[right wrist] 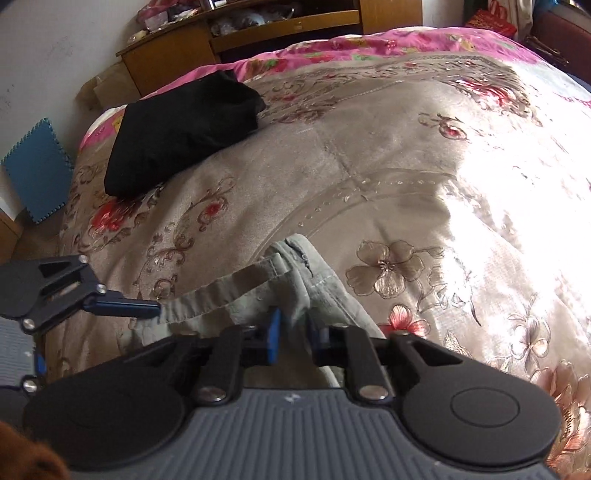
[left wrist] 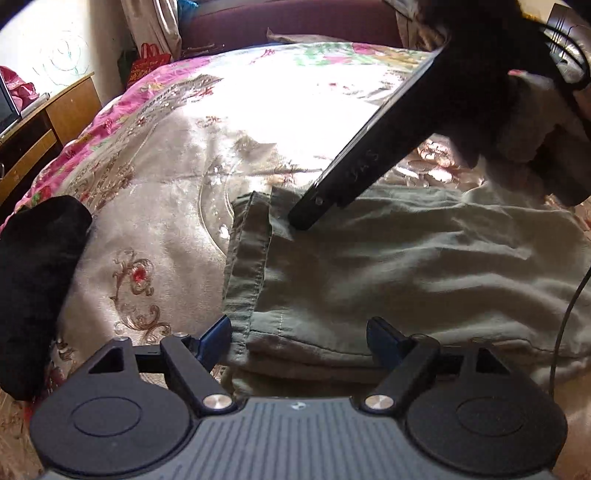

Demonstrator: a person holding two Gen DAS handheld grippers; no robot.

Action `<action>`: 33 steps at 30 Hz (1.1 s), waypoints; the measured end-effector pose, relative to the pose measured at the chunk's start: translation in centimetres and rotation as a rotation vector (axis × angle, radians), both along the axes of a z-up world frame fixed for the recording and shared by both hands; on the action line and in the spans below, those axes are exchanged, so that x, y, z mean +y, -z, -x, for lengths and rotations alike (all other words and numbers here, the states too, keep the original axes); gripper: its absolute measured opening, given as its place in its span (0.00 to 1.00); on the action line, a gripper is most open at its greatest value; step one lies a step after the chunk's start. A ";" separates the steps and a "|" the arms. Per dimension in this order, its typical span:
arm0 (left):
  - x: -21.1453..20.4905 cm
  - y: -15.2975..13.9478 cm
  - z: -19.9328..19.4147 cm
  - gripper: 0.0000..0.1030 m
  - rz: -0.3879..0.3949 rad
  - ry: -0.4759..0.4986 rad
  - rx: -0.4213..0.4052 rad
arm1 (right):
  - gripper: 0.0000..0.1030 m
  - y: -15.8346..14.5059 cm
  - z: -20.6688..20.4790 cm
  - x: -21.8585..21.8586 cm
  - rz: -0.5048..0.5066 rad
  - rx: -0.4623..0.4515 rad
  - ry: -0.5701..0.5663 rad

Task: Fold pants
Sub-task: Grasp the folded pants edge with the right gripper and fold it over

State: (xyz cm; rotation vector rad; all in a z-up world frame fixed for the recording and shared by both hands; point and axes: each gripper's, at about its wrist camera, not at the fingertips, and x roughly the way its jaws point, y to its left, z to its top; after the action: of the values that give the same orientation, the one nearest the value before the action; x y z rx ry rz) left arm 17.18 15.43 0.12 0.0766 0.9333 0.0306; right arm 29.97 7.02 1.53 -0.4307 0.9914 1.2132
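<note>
**A:** So, going left to right: black garment [right wrist: 181,133] folded near the far left of the bed [right wrist: 388,147], well clear of the work. Then the left tongs [left wrist: 299,332], spread wide, fingers either side of the near hem corner of the pants [left wrist: 388,266] but not pinching anything yet. Pants are olive, lying flat on the bedspread, hem end pointing left.

**B:** And the right tongs [right wrist: 293,330]?

**A:** Closed down on a bunch of hem fabric at the far corner, cloth clearly squeezed between the pads. In the left view you see them coming in from the upper right.

**B:** So what's the trick for this step?

**A:** My guess is the hem end gets carried over toward the waist. I'd close the left tongs on both layers of the near corner first, same depth as the right grip. Then lift both corners level, keep the hem taut between them, and lay it over evenly. Uneven grip probably means a skewed fold.

**B:** Any bins or baskets?

**A:** None on the bed. There's a wooden shelf unit [right wrist: 280,22] behind it with clutter, too blurry to name.
</note>
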 end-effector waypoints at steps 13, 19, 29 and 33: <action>2.1 0.6 -0.2 0.57 -0.008 -0.067 0.054 | 0.09 1.3 -1.2 2.6 -0.014 0.009 0.089; 0.8 -0.3 0.3 0.58 -0.081 -0.037 0.044 | 0.26 -2.6 0.0 -2.9 -0.173 -0.037 0.336; -3.8 -2.3 -0.2 0.63 -0.145 0.153 0.006 | 0.42 -1.1 7.2 -28.3 -0.015 0.102 1.038; -8.0 -0.9 -1.4 0.64 -0.126 0.270 0.003 | 0.42 2.4 8.4 -33.9 -0.151 0.310 1.164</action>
State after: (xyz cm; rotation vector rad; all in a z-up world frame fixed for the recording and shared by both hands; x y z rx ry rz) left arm 18.54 7.45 1.05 0.3188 0.9174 -0.1606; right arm 21.58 -26.87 -0.90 0.4528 1.1347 0.2750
